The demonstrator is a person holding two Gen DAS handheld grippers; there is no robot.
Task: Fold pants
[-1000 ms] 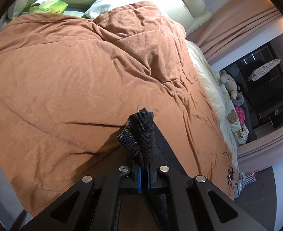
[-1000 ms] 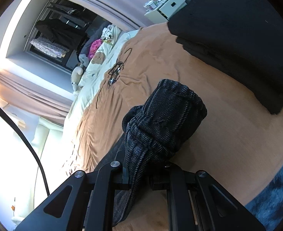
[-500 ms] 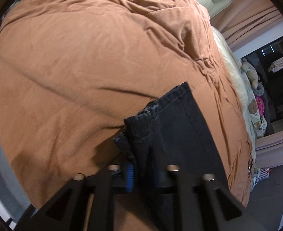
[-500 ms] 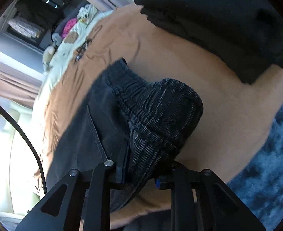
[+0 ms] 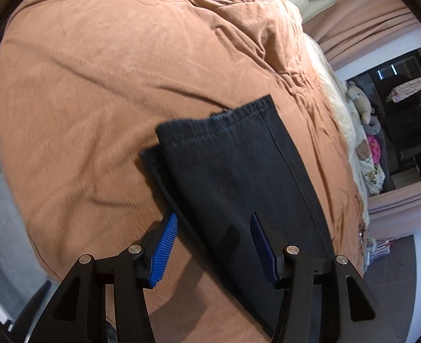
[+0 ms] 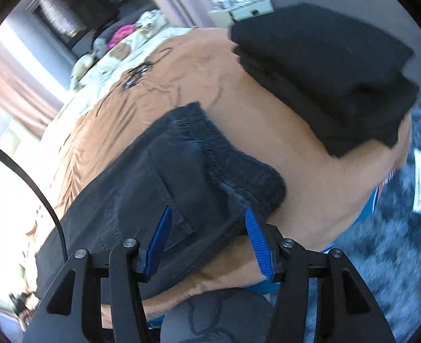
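The bed [image 5: 101,91] fills most of the left wrist view, covered by a rumpled orange-brown blanket [image 5: 96,114] whose far and near edges run out of the round fisheye frame. A cream sheet [image 5: 336,108] shows along the bed's far side, partly hidden by the blanket.

The pants [image 5: 239,171], dark charcoal denim, lie flat on the blanket. In the left wrist view the two leg ends are stacked with their hems slightly offset, the lower leg peeking out on the left; the near part of the legs is cut off behind the gripper frame. In the right wrist view the waist end [image 6: 210,171] lies bunched, its ribbed band humped up, and motion blur smears the fabric's detail.

A folded stack of black clothes [image 6: 325,71] rests on the blanket well apart from the pants; its layers cannot be counted in the dark, blurred mass. A blue-grey rug [image 6: 396,243] below the bed is heavily blurred.

The left gripper [image 5: 214,245] hangs over the leg ends with its jaws opening, the blue pads [image 5: 164,251] apart and clear of the cloth, which lies below and between them. The right gripper [image 6: 210,243] stands the same way over the waist end, jaws opening, pads not pressing the denim.

Soft toys [image 5: 362,105] sit at the bed's far side, small and hard to make out. A thin black cable [image 6: 39,183] curves across the right wrist view, both ends out of frame.
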